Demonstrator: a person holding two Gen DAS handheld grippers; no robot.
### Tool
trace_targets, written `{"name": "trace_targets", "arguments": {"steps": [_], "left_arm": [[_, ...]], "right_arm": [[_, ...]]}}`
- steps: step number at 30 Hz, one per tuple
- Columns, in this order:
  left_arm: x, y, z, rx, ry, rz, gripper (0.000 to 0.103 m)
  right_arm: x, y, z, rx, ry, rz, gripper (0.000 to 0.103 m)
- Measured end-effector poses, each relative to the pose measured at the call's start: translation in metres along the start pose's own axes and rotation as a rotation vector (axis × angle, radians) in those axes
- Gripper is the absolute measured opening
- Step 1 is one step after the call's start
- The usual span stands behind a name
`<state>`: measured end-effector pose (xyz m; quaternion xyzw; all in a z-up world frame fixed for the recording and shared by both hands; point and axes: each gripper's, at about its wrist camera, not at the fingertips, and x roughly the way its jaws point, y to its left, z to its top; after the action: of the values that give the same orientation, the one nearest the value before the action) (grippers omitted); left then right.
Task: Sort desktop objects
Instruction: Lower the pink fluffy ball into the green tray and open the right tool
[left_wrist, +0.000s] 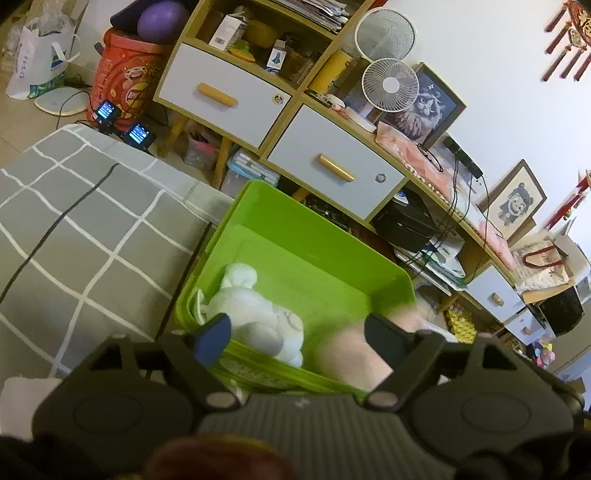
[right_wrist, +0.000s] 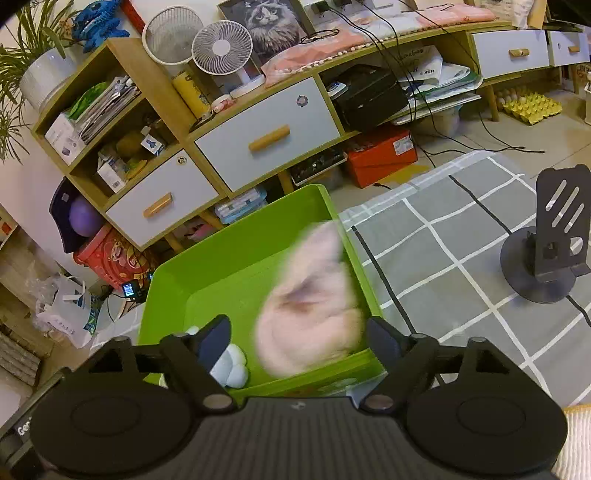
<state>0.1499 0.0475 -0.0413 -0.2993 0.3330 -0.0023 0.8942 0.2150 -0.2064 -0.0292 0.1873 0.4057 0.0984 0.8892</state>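
Observation:
A green plastic bin (left_wrist: 306, 236) stands at the edge of the grey checked cloth. Inside it lies a white plush toy (left_wrist: 255, 314), near the bin's front left wall. A pale pink plush toy (right_wrist: 314, 306) shows as a blur over the bin's right side, free of any pad. My right gripper (right_wrist: 295, 336) hangs open above the bin's near rim (right_wrist: 325, 380), the pink toy between its spread fingers. My left gripper (left_wrist: 297, 332) is open too, over the white toy, with the pink blur (left_wrist: 351, 354) beside its right finger. The white toy's feet (right_wrist: 231, 365) show by the right gripper's left finger.
A wooden cabinet with grey-white drawers (right_wrist: 266, 136) runs behind the bin, with two white fans (right_wrist: 221, 48) on top. A black stand (right_wrist: 546, 251) sits on the checked cloth (right_wrist: 461, 236), and a black cable (left_wrist: 55, 221) crosses the cloth.

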Motion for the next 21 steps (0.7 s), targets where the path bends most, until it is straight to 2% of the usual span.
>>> {"name": "trace_targets", "arguments": {"steps": [4,13,21], "left_arm": [[-0.001,-0.001,0.000,-0.002,0.009,-0.007,0.094],[-0.011,-0.006,0.001,0.025,0.021,-0.021,0.102],[-0.029,-0.007,-0.001,0.074,0.050,-0.005,0.102]], "right_arm": [[-0.002,-0.002,0.001,0.011,0.015,0.000,0.087],[-0.016,0.000,0.004,-0.002,0.025,-0.009,0.087],[-0.029,-0.001,0.001,0.003,0.067,-0.031,0.088]]}}
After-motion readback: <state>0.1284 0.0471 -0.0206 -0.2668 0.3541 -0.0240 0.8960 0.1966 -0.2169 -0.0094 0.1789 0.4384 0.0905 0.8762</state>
